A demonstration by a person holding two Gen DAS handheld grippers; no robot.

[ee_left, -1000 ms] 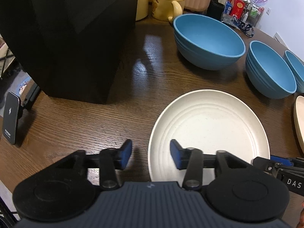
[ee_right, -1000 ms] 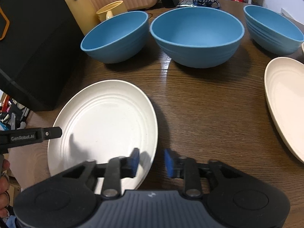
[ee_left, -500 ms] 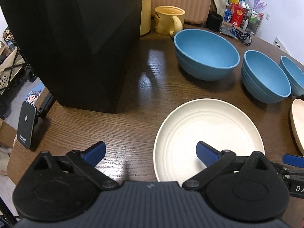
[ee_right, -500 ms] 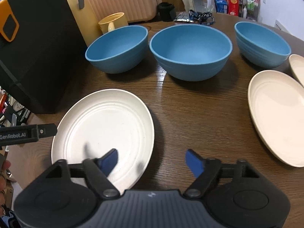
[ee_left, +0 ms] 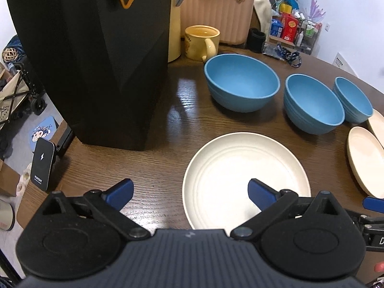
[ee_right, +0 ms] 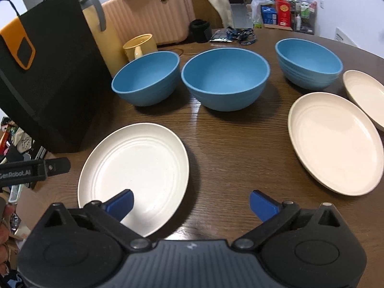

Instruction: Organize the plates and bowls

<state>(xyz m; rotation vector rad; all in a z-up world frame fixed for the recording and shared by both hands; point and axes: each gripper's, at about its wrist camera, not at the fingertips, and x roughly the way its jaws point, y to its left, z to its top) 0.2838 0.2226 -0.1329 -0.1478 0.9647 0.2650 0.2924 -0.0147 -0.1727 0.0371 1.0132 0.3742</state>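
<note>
A white plate (ee_left: 240, 168) lies flat on the brown table, near the front left. My left gripper (ee_left: 189, 189) hangs above its left rim, open, with nothing between the fingers. My right gripper (ee_right: 192, 200) hovers over the same plate's (ee_right: 136, 165) right rim; its jaws are opening and touch nothing. Three blue bowls (ee_right: 146, 79) (ee_right: 225, 79) (ee_right: 309, 62) stand in a row behind. Two cream plates (ee_right: 333, 141) (ee_right: 364, 93) lie to the right, side by side.
A tall black bag (ee_left: 91, 48) stands at the left, close behind the white plate. A yellow mug (ee_left: 201, 40) and a pink suitcase (ee_right: 148, 16) sit at the back. A phone on a stand (ee_left: 42, 165) is off the table's left edge.
Both grippers' jaws have spread from narrow to wide. Both have lifted and drawn back from the white plate, which stays lying on the table.
</note>
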